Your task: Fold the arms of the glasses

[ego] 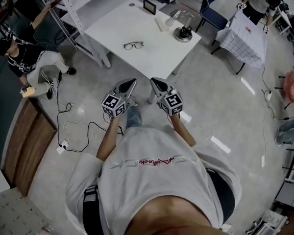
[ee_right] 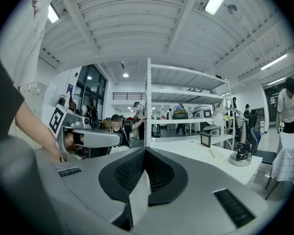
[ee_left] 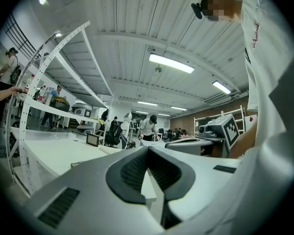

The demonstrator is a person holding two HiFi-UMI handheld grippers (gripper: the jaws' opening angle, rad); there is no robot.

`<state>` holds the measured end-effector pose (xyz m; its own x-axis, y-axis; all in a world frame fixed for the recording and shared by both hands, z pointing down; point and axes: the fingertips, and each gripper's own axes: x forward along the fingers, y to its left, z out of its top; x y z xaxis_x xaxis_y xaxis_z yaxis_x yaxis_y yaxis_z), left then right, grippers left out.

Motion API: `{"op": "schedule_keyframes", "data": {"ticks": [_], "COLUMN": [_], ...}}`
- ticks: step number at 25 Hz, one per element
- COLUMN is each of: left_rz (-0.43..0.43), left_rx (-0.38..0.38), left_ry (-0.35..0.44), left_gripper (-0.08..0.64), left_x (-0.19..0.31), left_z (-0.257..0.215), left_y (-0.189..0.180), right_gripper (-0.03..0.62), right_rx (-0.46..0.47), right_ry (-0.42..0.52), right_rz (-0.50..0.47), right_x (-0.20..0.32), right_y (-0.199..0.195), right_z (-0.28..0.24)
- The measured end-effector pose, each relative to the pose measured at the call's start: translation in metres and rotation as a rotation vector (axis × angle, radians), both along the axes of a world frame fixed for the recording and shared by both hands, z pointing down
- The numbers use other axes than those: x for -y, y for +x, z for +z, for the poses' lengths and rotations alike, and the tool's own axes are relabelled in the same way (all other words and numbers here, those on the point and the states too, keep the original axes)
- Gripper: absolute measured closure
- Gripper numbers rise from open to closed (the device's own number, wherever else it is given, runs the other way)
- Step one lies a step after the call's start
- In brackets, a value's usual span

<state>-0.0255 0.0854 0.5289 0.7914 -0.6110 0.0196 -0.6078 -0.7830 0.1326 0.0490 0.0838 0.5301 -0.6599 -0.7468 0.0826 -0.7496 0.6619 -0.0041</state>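
— Where do we stand, starting on our left?
— Our left gripper [ego: 132,82] hangs by our chest, its jaws pressed together on nothing. Our right gripper [ego: 154,82], just beside it, is also closed and empty.
— And the glasses [ego: 133,45]?
— They lie on the white table [ego: 157,58] ahead, well apart from both grippers, with their arms seemingly spread. We judge that nothing is folded yet, so reaching them and folding both arms is all left to do.

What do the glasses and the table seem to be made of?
The glasses: thin dark frame; plastic or metal, too small to tell. The table: smooth white top, matte, probably laminate or painted board.
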Motion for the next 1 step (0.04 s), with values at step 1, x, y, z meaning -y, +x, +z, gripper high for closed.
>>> {"op": "schedule_keyframes", "data": {"ticks": [1], "left_rz": [0.0], "left_rx": [0.0], "left_ry": [-0.001], "left_gripper": [0.532], "left_x": [-0.0005], "left_z": [0.0004], "left_y": [-0.0004], "right_gripper": [0.563], "right_rx": [0.0], "right_ry": [-0.002], "right_rz": [0.001], "right_x": [-0.0004], "right_y": [-0.0003], "right_z": [0.0009]}}
